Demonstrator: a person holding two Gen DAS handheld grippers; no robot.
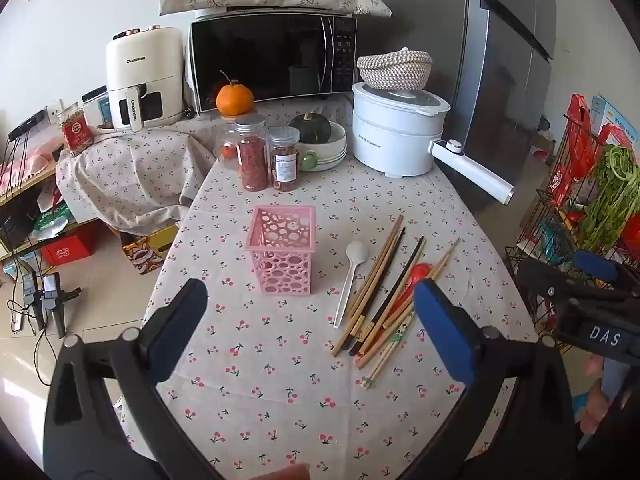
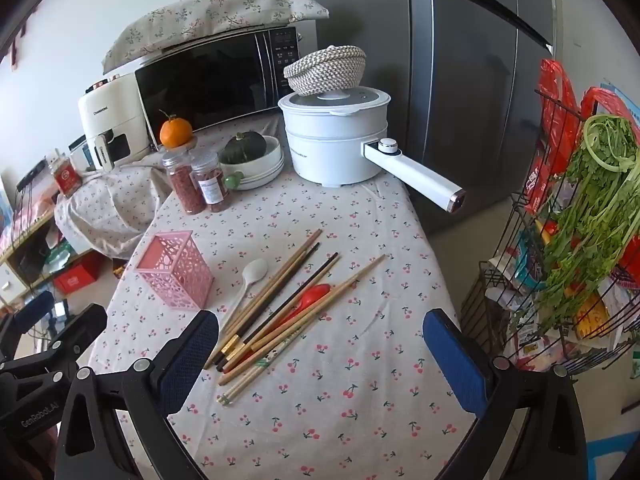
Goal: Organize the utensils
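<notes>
A pink perforated utensil holder [image 1: 283, 249] [image 2: 176, 274] stands empty on the cherry-print tablecloth. To its right lie a white spoon [image 1: 351, 276] [image 2: 249, 282], a red spoon [image 1: 416, 276] [image 2: 310, 300] and a pile of several wooden and dark chopsticks [image 1: 384, 292] [image 2: 280, 308]. My left gripper [image 1: 310, 312] is open and empty, held above the table's near part, in front of the holder. My right gripper [image 2: 320, 344] is open and empty, just in front of the chopsticks' near ends; it shows at the right edge of the left wrist view [image 1: 584, 292].
At the back stand two spice jars [image 1: 266, 152], a bowl with a green squash [image 1: 320, 140], a white electric pot [image 1: 396, 128] with a long handle, an orange [image 1: 235, 98], a microwave [image 1: 272, 56]. A wire rack with greens [image 2: 580, 216] stands right of the table.
</notes>
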